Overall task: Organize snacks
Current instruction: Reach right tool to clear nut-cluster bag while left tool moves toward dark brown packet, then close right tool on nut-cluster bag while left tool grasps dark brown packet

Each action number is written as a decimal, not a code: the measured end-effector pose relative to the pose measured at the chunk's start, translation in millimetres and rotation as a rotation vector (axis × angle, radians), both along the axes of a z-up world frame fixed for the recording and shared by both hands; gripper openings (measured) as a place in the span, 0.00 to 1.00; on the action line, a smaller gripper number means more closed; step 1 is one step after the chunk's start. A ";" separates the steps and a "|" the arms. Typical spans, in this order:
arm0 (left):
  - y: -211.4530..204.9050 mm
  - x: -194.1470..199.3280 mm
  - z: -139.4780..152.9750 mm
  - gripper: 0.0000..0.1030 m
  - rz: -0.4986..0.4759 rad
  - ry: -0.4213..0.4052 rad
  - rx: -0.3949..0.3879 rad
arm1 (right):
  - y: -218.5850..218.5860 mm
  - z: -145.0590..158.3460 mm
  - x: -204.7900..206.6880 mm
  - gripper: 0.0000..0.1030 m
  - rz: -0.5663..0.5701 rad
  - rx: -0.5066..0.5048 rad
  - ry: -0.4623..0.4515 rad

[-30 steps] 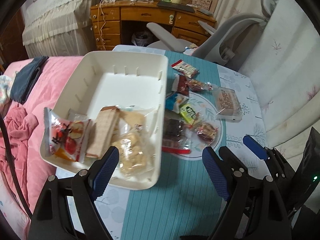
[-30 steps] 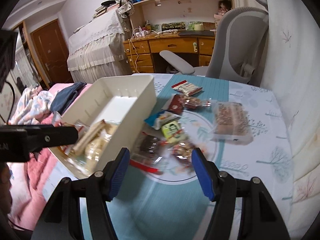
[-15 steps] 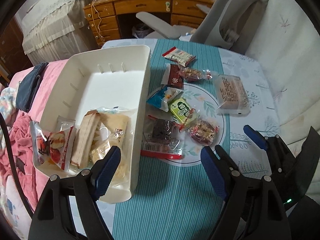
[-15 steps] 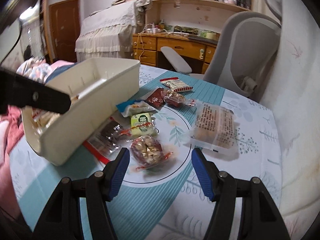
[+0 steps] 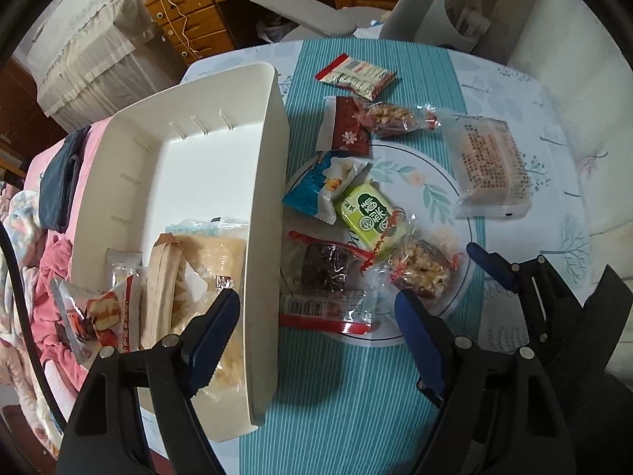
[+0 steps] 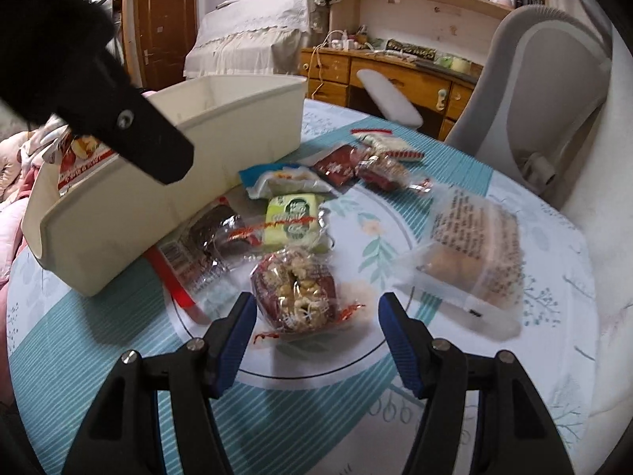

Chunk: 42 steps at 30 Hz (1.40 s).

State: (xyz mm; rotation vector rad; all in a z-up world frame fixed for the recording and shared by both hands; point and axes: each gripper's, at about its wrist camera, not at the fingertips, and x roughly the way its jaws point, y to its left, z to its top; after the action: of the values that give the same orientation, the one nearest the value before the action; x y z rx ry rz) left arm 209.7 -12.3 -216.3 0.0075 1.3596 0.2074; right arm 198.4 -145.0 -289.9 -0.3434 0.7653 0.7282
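White plastic box (image 5: 261,206) sits at nine o'clock on the table (image 5: 348,403) and holds about four snacks (image 5: 166,277). Eight more snacks wait outside, at about one o'clock from it. So the job seems not even half done. Left gripper (image 5: 316,328) is spread and empty. Right gripper (image 6: 314,330) is spread around the nut cake (image 6: 294,293), not pinching it yet.

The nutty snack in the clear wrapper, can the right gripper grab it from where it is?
Probably yes. The right gripper is open, its jaws on either side of the nutty snack, with nothing on top of it.
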 end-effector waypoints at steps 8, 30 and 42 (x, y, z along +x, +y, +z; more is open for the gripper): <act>-2.4 9.6 -5.9 0.76 -0.008 0.010 0.019 | 12.1 -8.9 -4.4 0.45 0.095 -0.008 0.036; -47.9 30.7 -64.8 0.61 -0.020 0.180 0.261 | -73.1 0.1 6.4 0.40 -0.208 0.044 0.255; -36.5 40.6 -90.9 0.61 0.056 0.189 0.321 | -92.4 14.4 -2.7 0.40 -0.244 0.065 0.269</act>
State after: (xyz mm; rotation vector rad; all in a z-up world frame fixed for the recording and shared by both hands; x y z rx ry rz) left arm 250.2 -48.8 -307.2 0.2636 1.5031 0.4798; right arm 195.7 -237.4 -275.5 -0.0896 1.0161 0.5722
